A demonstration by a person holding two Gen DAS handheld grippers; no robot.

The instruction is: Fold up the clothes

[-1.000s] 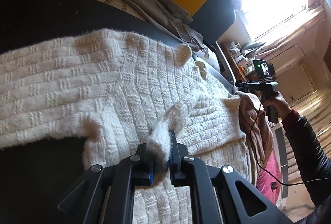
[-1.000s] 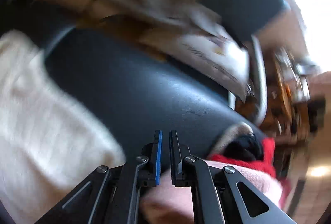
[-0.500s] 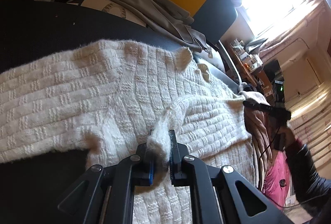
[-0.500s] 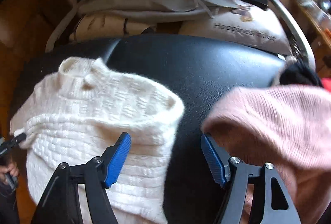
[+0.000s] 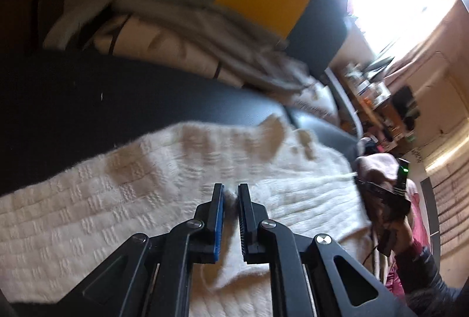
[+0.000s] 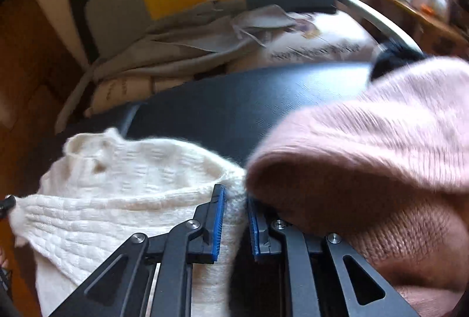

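The cream knit sweater (image 5: pixel 123 217) was spread on the black seat (image 5: pixel 88 94). A pinch of it was clamped in the left gripper (image 5: pixel 230 191); the right gripper (image 6: pixel 235 197) was being closed on its edge, next to a pink sweater (image 6: pixel 366 147).

A black, faintly textured bench (image 6: pixel 234 112) carries the clothes; its surface shows a dull sheen and a rounded far edge. A cream, basket-weave knitted sweater (image 5: pixel 117 199) lies spread across the near part of the bench, its fuzzy upper edge against the bare black surface. To the right, a pink fuzzy knit garment (image 6: pixel 381 141) is heaped on the bench, just beside the sweater and apparently touching its edge, though blur leaves the contact uncertain. Behind the far edge, a pile of grey-beige cloth (image 6: pixel 181 47) and a printed cream bag (image 6: pixel 316 47) rest on what may be a separate seat.
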